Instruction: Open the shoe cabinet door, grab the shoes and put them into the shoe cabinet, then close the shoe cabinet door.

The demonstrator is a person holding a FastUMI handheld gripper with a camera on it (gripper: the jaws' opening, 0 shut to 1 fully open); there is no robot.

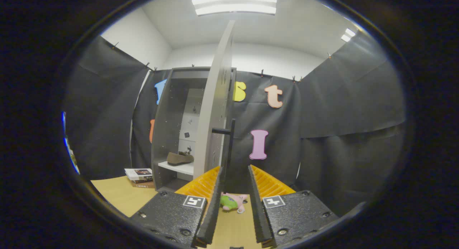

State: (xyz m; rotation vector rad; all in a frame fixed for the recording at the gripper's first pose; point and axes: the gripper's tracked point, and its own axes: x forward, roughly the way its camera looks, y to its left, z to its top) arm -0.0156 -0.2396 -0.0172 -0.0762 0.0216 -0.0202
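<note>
The grey shoe cabinet [168, 127] stands ahead and to the left with its door [215, 109] swung open, edge-on toward me. A black bar handle [229, 141] sticks out from the door's edge, just beyond my left fingertip. A brown shoe [180, 158] lies on the white shelf [177, 167] inside the cabinet. My gripper [235, 170] is open, its orange-backed fingers [206, 184] apart with nothing between them.
A pink and green plush toy [233, 201] lies on the wooden table [118, 195] between my fingers, lower down. A small stack of books [139, 176] rests left of the cabinet's foot. Black cloth walls close in behind and on both sides.
</note>
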